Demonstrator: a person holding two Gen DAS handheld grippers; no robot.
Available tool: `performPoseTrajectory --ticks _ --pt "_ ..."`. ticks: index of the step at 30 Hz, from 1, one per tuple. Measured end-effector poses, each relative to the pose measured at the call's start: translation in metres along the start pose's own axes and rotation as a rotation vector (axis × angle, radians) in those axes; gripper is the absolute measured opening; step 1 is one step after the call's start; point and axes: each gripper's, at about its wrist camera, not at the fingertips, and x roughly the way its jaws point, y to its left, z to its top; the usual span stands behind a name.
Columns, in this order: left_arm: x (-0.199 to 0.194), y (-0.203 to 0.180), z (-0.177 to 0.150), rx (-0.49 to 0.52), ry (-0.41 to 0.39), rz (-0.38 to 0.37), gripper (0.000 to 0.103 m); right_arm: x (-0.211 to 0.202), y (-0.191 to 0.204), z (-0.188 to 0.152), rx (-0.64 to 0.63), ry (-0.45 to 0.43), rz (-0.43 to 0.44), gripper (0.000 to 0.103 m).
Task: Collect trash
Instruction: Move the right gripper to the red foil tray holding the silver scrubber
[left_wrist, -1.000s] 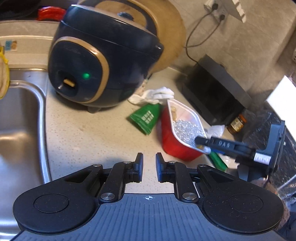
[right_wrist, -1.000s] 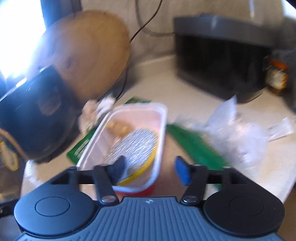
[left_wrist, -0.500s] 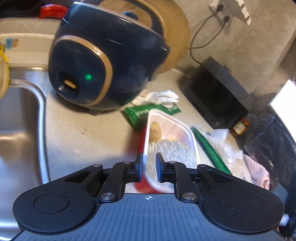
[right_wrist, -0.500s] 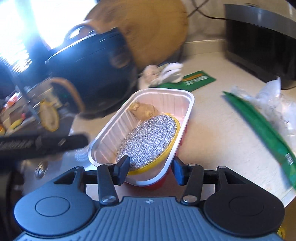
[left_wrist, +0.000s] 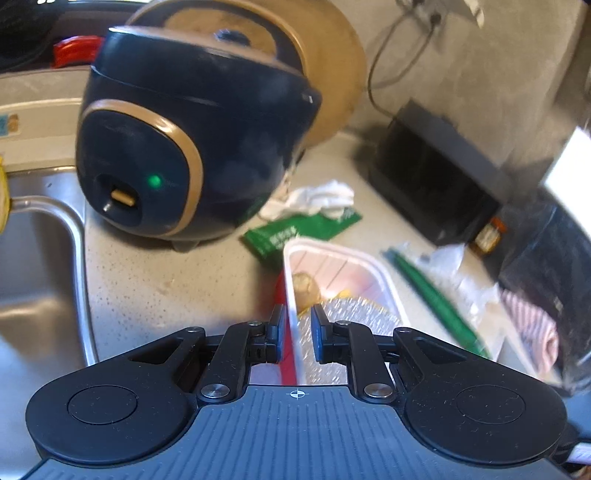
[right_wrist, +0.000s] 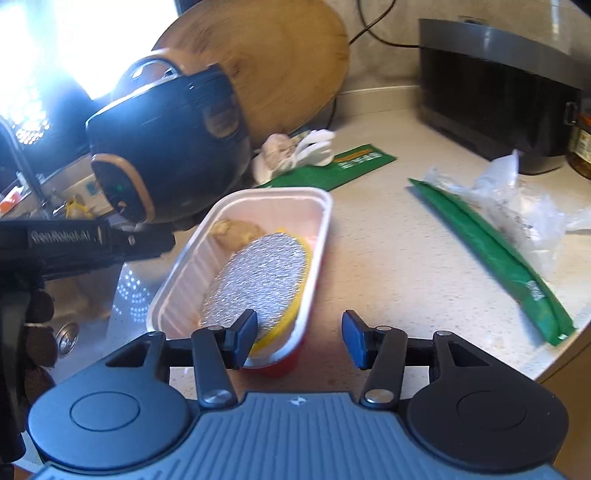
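The left tool (left_wrist: 297, 334) has its two fingers on either side of the thin wall of the tray (left_wrist: 373, 258), nearly closed around it but with small gaps visible, probably because the rim is the easiest part to pinch. The right tool (right_wrist: 299, 338) is spread wide at the near end of the same tray (right_wrist: 314, 199), one finger over the scouring pad (right_wrist: 258, 273) inside and one outside, so it seems to steady the tray. Other trash lies on the worktop (right_wrist: 388, 258): a green wrapper (right_wrist: 491, 254), a clear plastic bag (right_wrist: 524, 210) and a crumpled tissue (right_wrist: 295, 151) just beside the rice cooker (right_wrist: 166, 147).
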Motion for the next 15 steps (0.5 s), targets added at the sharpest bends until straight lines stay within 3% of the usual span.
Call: performPoseTrajectory --ticks 5,10,15 --pt "0.011 -0.008 -0.003 0.057 0.051 0.040 0.017 -0.005 0.000 0.006 -0.035 -0.042 -0.041 0.051" --pt "0.011 -0.006 -0.005 0.055 0.060 0.042 0.017 -0.003 0.016 0.024 -0.217 -0.112 -0.090 0.051" --pt "0.000 0.000 -0.004 0.025 0.040 0.040 0.017 0.019 0.033 0.047 -0.378 -0.093 -0.005 0.051"
